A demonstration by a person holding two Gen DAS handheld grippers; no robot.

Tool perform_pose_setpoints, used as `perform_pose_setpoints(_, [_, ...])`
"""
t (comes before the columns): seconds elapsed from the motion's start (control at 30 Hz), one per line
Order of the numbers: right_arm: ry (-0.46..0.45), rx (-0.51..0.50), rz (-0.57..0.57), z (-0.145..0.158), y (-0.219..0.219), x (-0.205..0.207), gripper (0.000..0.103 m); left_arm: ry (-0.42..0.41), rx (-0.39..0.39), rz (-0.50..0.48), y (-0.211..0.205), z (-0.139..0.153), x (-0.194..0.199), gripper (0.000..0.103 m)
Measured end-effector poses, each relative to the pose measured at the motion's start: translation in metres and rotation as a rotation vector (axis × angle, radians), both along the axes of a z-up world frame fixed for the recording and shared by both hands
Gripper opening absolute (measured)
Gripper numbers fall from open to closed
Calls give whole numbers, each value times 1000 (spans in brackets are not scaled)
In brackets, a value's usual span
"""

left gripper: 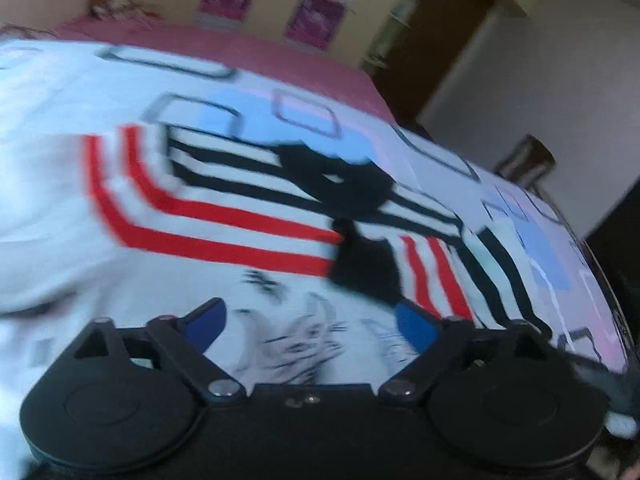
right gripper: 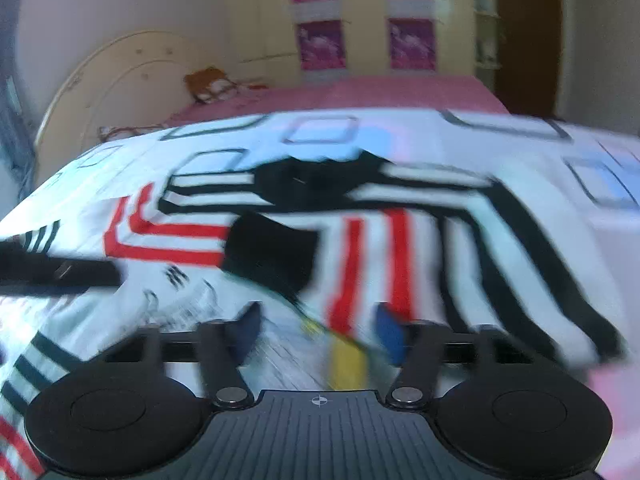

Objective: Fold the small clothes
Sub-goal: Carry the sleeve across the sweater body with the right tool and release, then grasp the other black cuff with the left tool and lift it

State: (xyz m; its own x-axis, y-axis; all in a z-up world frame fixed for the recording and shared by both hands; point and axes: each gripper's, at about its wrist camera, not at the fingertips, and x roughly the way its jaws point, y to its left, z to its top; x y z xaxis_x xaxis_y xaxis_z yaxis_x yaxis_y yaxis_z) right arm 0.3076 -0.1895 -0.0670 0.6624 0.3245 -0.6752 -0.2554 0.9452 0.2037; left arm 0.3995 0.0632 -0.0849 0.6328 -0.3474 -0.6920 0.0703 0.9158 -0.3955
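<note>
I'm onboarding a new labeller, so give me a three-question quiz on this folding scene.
1. True or false: the shirt lies spread on the bed.
2. Which stripe colours does the shirt carry? A) red and black B) green and yellow C) blue only
3. Fill in: the left tool is ____ with only the shirt's print showing between its fingers.

Key: 1 true; 2 A; 3 open
</note>
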Motion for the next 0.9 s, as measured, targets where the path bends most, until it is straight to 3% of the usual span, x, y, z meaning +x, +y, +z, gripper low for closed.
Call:
perform_pose_setpoints(0.1, [35,4,-107,-1,-43,-14,43,-6,17,-47,-18,-14,24,78])
perform_pose_setpoints(0.23, [63,27,-263,-1,-93,-22,43,10,-7,-92,-34,-24,52,53])
perform_pose_setpoints(0.3, [58,54,-307,1,-107,-19,43,4,-6,-120,-42,-24,62,37])
perform_pose_setpoints(0.33, [59,65,-319,0,-112,-15,43,9,1,-128,-46,-25,67,17])
perform_pose_setpoints(0.37, [63,67,-329,-1,-115,-11,43,15,-1,-133,-48,-26,70,6])
perform_pose_setpoints(0.5, [102,31,-346,-7,-118,2,42,-99,-15,-76,-27,8,55,6])
perform_pose_setpoints(0.57, [95,10,-342,-6,-115,1,42,-152,22,-24,-4,23,44,6])
perform_pose_setpoints(0.7, [88,10,-336,-16,-116,5,42,-75,49,26,34,4,44,7])
perform_pose_setpoints(0.9, [86,-28,-311,-19,-112,9,42,-47,44,51,31,-19,38,6])
